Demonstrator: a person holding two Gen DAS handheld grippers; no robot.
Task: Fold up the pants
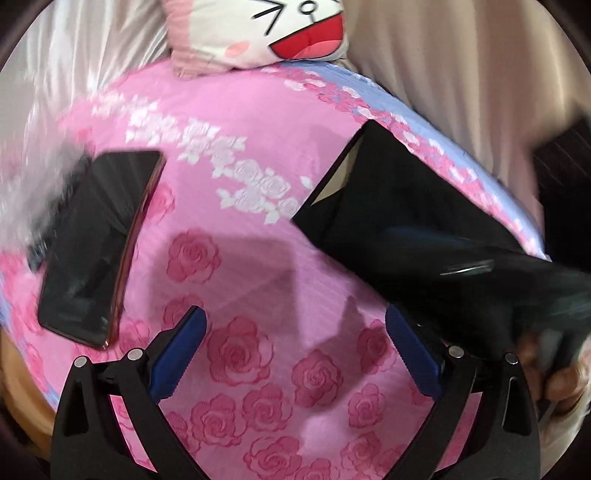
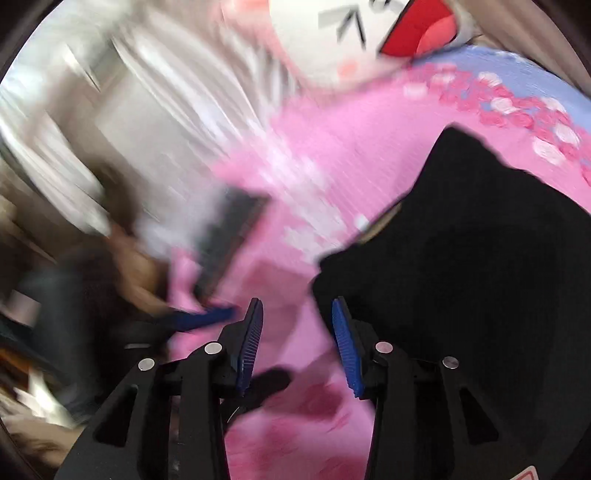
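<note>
**Both grippers empty over the pink bedspread, pants off to the right**

Left gripper (image 1: pixel 295 354) hangs above the rose-print bedspread (image 1: pixel 236 155), jaws spread wide, blue pads (image 1: pixel 410 343) clear of everything, nothing between them. The black pants (image 1: pixel 399 206) lie bunched to its right, up against the bedspread's lilac edge, one corner pointing toward the middle. A dark phone (image 1: pixel 96 243) lies flat on the left side, well apart from the pants. A cartoon-face pillow (image 1: pixel 273 29) sits at the far end.

Over on the right wrist view, heavy blur. Right gripper (image 2: pixel 297 343) has its jaws partly apart, nothing gripped, pink cloth showing between them. The pants (image 2: pixel 472 266) sit just right of its right finger; whether they touch, cannot tell.
</note>
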